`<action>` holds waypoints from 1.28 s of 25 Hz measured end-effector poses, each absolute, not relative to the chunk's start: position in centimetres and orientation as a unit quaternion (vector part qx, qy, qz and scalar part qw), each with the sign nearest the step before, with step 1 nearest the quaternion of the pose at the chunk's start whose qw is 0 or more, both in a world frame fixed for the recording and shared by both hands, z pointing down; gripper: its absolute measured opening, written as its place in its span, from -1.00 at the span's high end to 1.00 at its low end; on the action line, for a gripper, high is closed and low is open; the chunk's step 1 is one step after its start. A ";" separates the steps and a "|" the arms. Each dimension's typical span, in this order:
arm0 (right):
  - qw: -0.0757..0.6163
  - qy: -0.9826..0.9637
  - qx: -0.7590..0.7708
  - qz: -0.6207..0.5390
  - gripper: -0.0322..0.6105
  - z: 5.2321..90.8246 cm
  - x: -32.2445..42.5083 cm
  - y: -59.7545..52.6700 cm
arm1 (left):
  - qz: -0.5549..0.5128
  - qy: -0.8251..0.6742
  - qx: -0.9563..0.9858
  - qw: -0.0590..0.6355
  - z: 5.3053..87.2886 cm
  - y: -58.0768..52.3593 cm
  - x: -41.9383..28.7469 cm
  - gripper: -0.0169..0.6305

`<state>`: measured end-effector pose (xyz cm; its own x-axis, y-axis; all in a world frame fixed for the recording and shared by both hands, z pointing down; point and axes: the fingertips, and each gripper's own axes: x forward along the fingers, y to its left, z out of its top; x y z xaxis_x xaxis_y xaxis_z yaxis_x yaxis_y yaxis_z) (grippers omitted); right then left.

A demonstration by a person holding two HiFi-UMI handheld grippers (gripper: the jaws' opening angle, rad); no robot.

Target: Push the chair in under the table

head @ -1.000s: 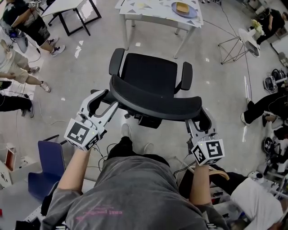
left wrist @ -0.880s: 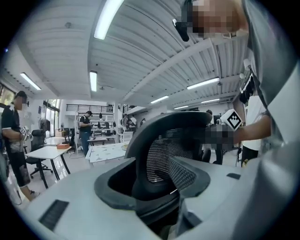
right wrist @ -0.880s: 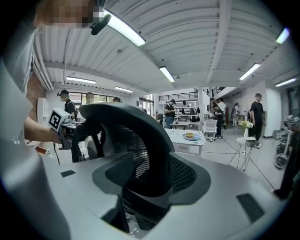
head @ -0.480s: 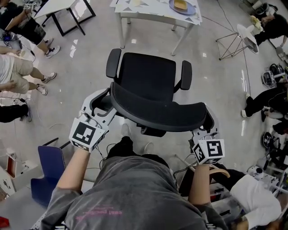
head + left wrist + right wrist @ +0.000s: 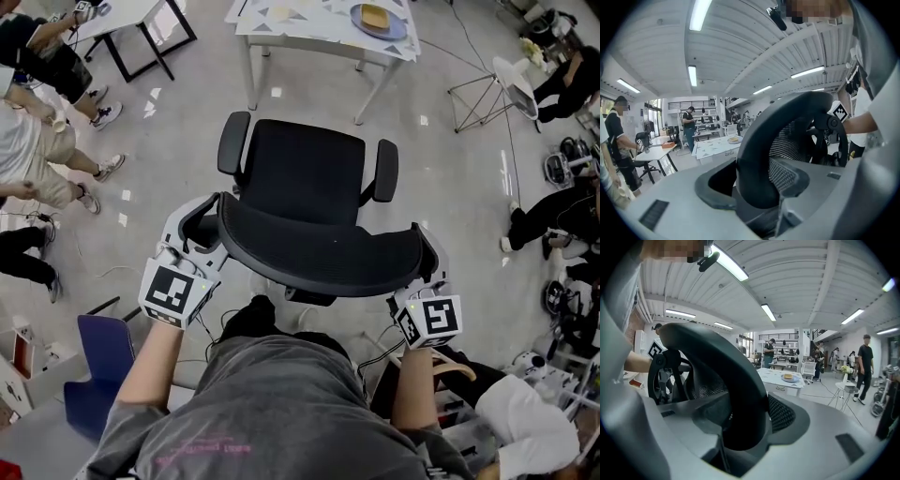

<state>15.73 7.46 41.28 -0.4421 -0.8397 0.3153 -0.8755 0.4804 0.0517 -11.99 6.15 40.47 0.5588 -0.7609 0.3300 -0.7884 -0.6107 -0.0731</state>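
A black office chair (image 5: 305, 173) stands on the floor facing a white table (image 5: 309, 23) at the top of the head view. Its curved mesh backrest (image 5: 319, 248) is nearest to me. My left gripper (image 5: 208, 217) clasps the backrest's left end, and its jaws are closing with the rim (image 5: 754, 154) between the pads. My right gripper (image 5: 427, 253) clasps the right end, with the rim (image 5: 736, 380) filling the gap between its jaws. The table (image 5: 780, 378) lies ahead beyond the chair.
A blue plate (image 5: 378, 19) with food sits on the white table. A dark-legged table (image 5: 141, 19) and standing people (image 5: 28, 159) are at the left, a blue chair (image 5: 98, 366) at lower left. A wire stand (image 5: 487, 89) and a seated person (image 5: 548, 216) are at the right.
Both grippers and the chair have shifted a little forward across the floor toward the table. Both stay on the backrest's ends.
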 end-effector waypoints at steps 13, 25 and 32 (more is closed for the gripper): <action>0.146 -0.838 0.521 0.070 0.22 41.5 16.2 2.5 | 0.162 -0.369 0.914 0.050 40.8 1.7 -11.1 0.24; 0.137 -0.830 0.537 0.067 0.22 41.4 15.3 -5.8 | 0.158 -0.369 0.915 0.028 40.6 -7.7 -12.0 0.25; 0.136 -0.831 0.535 0.062 0.22 41.8 15.7 -11.8 | 0.160 -0.378 0.911 0.027 41.1 -13.5 -11.5 0.25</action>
<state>15.67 -11.77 41.78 -0.3903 -0.8730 0.2923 -0.9067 0.4196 0.0424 -11.49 -13.49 41.10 0.6631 -0.6806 0.3116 -0.6982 -0.7125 -0.0705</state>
